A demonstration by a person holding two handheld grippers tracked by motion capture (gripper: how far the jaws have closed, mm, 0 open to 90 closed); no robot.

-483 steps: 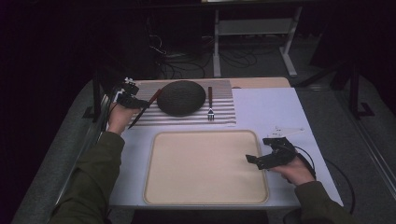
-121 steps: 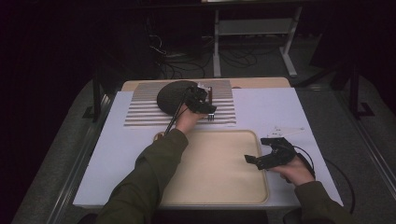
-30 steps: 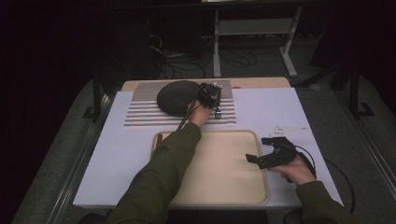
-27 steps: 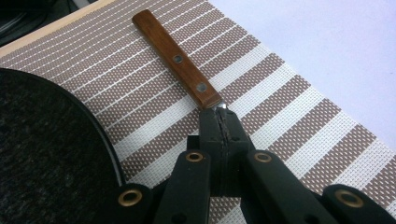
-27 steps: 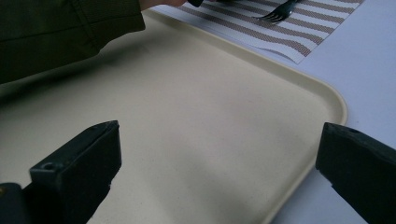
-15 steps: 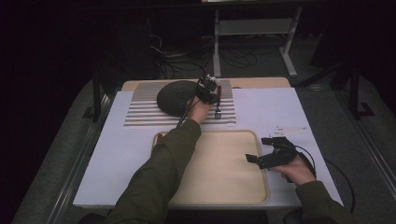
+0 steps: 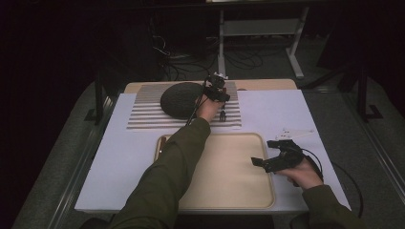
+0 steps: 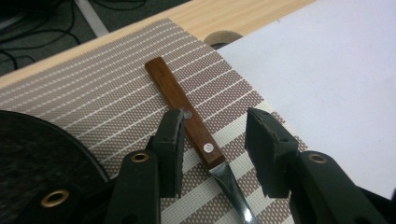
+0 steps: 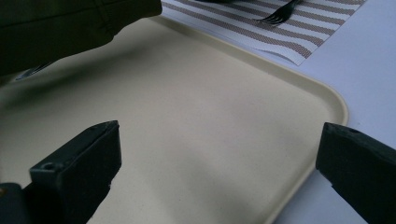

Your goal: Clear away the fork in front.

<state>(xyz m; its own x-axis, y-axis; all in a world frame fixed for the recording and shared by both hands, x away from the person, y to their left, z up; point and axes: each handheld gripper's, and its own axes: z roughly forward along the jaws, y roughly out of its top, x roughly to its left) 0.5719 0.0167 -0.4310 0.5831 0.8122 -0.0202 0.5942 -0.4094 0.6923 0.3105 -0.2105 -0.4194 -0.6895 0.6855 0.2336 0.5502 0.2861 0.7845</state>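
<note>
Reaching far forward across the tray (image 7: 239,191), the person's left arm stretches almost straight, sleeve lying over the tray's near-left part, with the left claw (image 7: 217,93) held over a striped placemat (image 7: 143,112) at the far side of the tabletop (image 7: 272,109). Its jaws have just been opening, and a fork (image 8: 196,128) lies flat on the placemat between them: the wooden handle runs away from the claw, the metal neck passes back under it. One pad (image 8: 170,149) stands right at the handle's edge, the other pad well clear of it, so the claw is part open and grips nothing. Just beside the claw, on its left, sits a dark round plate (image 7: 184,99) on the same placemat; on its right the placemat ends at a white sheet (image 8: 336,70), with bare wood showing beyond the handle's tip.

Near the tray's right edge, the right hand (image 7: 303,171) rests low with the wrist bent inward, pointing the right claw (image 7: 267,162) across the tray. Its jaws stand wide apart and empty, the cream tray surface beneath and ahead of them.
</note>
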